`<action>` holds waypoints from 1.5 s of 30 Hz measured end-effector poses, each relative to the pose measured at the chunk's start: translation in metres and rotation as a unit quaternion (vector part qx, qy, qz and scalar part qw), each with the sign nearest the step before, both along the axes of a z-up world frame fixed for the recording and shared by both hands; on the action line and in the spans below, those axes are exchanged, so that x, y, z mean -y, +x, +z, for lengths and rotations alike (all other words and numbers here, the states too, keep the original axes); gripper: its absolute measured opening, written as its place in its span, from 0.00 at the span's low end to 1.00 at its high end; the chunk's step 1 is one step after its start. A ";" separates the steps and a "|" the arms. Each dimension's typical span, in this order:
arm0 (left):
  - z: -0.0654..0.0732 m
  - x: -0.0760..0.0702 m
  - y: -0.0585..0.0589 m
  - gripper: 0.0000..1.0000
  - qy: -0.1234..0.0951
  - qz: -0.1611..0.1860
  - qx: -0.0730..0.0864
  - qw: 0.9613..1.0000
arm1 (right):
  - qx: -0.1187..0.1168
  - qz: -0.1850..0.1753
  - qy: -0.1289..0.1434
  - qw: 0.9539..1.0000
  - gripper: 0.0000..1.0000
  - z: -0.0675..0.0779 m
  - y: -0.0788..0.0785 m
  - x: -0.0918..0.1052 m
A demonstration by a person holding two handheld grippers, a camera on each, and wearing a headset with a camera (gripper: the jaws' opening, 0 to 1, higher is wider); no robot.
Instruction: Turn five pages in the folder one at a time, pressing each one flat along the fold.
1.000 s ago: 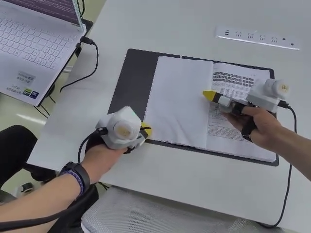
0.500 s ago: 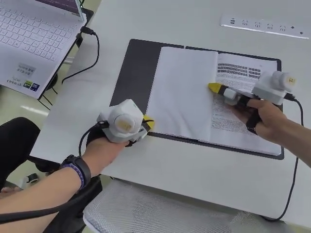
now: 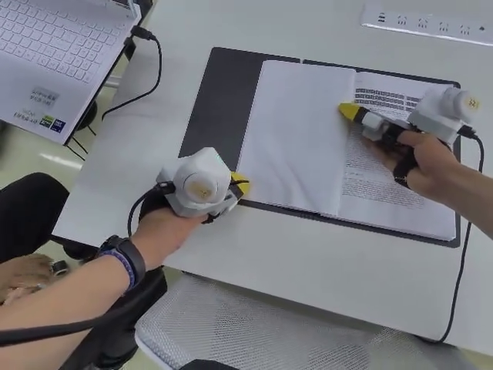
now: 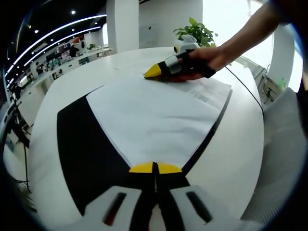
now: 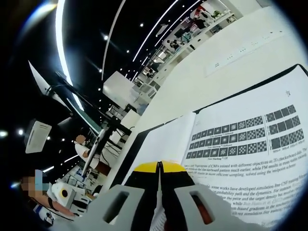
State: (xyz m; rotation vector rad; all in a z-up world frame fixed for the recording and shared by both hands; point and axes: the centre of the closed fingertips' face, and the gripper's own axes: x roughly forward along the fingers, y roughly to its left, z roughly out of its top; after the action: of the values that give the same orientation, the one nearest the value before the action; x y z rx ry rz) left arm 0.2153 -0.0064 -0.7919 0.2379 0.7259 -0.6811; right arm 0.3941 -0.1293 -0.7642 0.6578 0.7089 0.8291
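An open black folder (image 3: 216, 108) lies on the white table. Its left page (image 3: 296, 135) is blank white; its right page (image 3: 393, 162) is printed with text and a band of small pictures. My right gripper (image 3: 348, 112) is shut, its yellow tips resting on the paper beside the fold near the top; its own view shows the tips (image 5: 159, 168) over the printed page (image 5: 250, 144). My left gripper (image 3: 239, 186) is shut at the folder's near left edge, its yellow tips (image 4: 155, 168) touching the blank page's corner (image 4: 154, 120).
A white laptop (image 3: 58, 46) with a cable (image 3: 146, 69) sits at the far left. A power strip (image 3: 427, 21) lies along the far edge. A mesh chair seat (image 3: 254, 331) stands below the table's near edge.
The head camera has shifted, so the folder sits higher in view. My right gripper has slid up along the fold toward the top of the page. The left gripper stays at the folder's near edge.
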 end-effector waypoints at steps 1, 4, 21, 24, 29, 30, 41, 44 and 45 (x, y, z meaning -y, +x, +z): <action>0.000 0.000 0.000 0.00 0.000 -0.002 0.000 1.000 | 0.001 -0.007 -0.001 1.000 0.00 -0.001 0.006 0.001; -0.001 0.000 0.000 0.00 0.001 -0.003 0.000 1.000 | 0.000 -0.026 0.007 1.000 0.00 -0.003 0.017 0.002; -0.001 0.000 0.000 0.00 0.003 -0.007 -0.001 1.000 | 0.005 -0.105 0.026 0.994 0.00 0.001 0.063 0.005; 0.000 0.001 0.000 0.00 0.003 -0.006 -0.001 1.000 | 0.010 -0.112 0.024 0.993 0.00 0.000 0.072 0.005; 0.001 0.001 0.000 0.00 0.001 -0.003 -0.002 1.000 | 0.018 -0.110 0.015 0.994 0.00 -0.002 0.083 0.005; 0.001 0.001 0.000 0.00 0.001 -0.004 -0.002 1.000 | 0.022 -0.106 0.010 0.994 0.00 -0.002 0.084 0.005; 0.001 0.001 -0.001 0.00 0.000 -0.006 -0.003 1.000 | 0.040 -0.089 0.002 0.995 0.00 -0.004 0.080 0.006; 0.001 0.001 -0.001 0.00 0.000 -0.005 -0.002 1.000 | 0.041 -0.071 0.006 0.997 0.00 -0.003 0.068 0.004; 0.002 0.001 -0.001 0.00 -0.001 -0.004 -0.002 1.000 | 0.042 -0.068 0.007 0.997 0.00 -0.003 0.065 0.004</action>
State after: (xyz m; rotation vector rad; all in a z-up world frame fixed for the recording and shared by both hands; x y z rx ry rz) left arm 0.2138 -0.0076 -0.7899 0.2390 0.7280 -0.6906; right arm 0.4593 -0.1337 -0.7670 0.6730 0.5770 0.7325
